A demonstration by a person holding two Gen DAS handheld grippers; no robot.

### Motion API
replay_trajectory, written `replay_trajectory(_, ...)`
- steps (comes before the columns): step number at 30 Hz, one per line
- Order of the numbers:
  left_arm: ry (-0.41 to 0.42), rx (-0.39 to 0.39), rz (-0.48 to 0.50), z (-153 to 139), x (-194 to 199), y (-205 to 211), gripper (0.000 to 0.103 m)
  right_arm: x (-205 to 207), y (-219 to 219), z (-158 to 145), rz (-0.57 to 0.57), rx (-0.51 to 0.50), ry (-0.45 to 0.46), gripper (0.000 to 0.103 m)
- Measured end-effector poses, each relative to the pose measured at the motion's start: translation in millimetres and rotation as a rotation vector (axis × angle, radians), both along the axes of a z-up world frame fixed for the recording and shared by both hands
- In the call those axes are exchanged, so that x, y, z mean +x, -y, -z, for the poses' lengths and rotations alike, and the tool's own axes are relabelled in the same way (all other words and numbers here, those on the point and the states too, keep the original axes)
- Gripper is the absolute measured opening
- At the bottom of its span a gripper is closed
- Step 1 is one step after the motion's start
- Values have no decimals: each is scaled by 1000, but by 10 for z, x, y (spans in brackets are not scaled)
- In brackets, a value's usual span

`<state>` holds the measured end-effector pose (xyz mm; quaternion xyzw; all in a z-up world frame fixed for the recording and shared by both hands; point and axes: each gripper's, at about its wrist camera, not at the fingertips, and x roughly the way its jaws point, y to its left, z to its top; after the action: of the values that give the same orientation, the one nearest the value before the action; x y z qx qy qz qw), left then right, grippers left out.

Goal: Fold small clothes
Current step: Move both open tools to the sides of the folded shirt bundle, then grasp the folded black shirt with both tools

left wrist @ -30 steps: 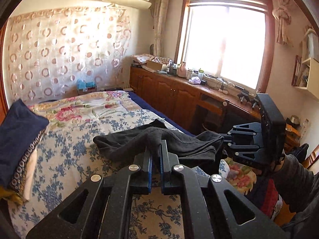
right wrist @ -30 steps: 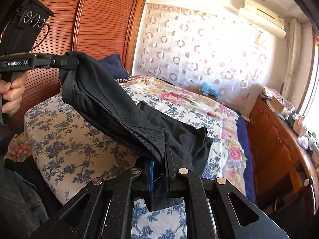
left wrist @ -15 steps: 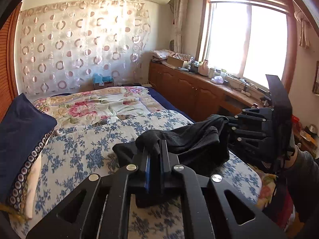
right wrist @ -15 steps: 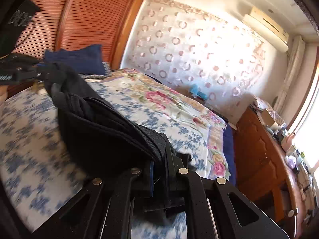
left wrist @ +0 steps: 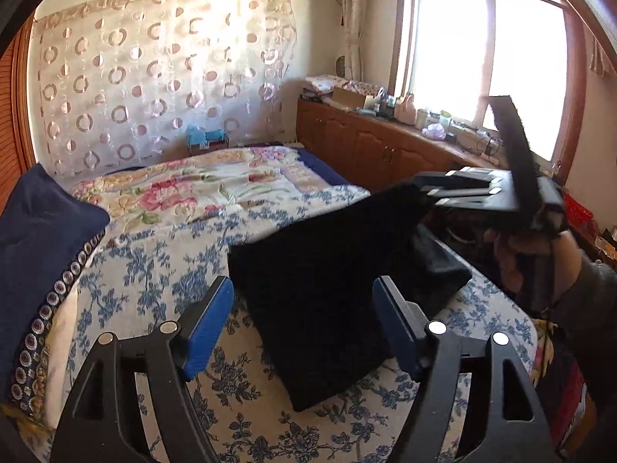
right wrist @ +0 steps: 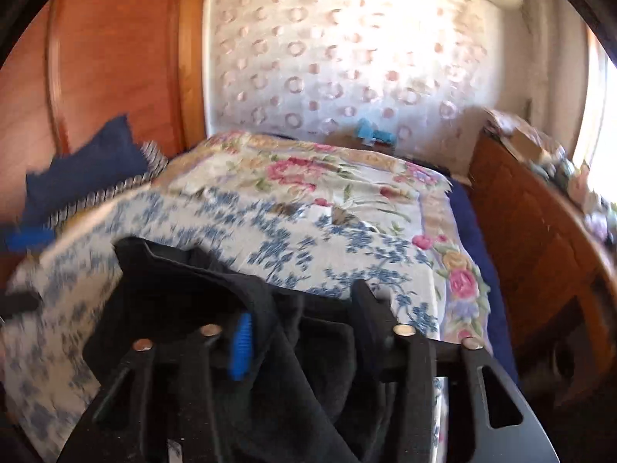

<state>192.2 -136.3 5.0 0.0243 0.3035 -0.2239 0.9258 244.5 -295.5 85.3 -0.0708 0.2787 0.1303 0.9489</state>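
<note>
sunlit bedroom walls are seen behind a bed (left wrist: 162, 270) covered with a blue-flowered sheet, a pink floral quilt (left wrist: 200, 189) being spread toward its far end. a circle-patterned curtain (left wrist: 154, 77) is hung on the far wall, and a wooden cabinet run (left wrist: 370, 146) is set beneath the bright window (left wrist: 482, 58). a navy pillow (left wrist: 38, 239) is propped at the bed's left edge. a black garment (left wrist: 320, 301) is laid as a flat folded slab near the bed's near right corner, its far right end lifted where it meets the right gripper (left wrist: 428, 193). the left gripper (left wrist: 302, 308) is held wide apart, blue pads either side of the cloth and not closed on it. in the blurred right wrist view, the right gripper (right wrist: 300, 320) is seen with its fingers spread wide, the black garment (right wrist: 277, 366) draped across and between them.
</note>
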Motion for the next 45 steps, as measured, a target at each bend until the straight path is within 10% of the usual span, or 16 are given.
replay_trajectory(20, -179, 143, -91, 746, 445, 62, 77, -206, 174, -201, 36, 72, -38, 60)
replay_trajectory(29, -210, 89, -109, 761, 456, -8, 77, 597, 40, -379, 234, -196, -17, 60)
replay_trajectory(36, -137, 55, -111, 588, 393, -37, 76, 315, 205, -163, 85, -48, -93, 60)
replay_trajectory(41, -128, 54, -74, 488, 537, 71, 52, 305, 399, 171, 28, 17, -203, 60)
replay_trajectory(45, -148, 69, -56, 480, 714, 157, 50, 446, 637, 377, 43, 65, -272, 60)
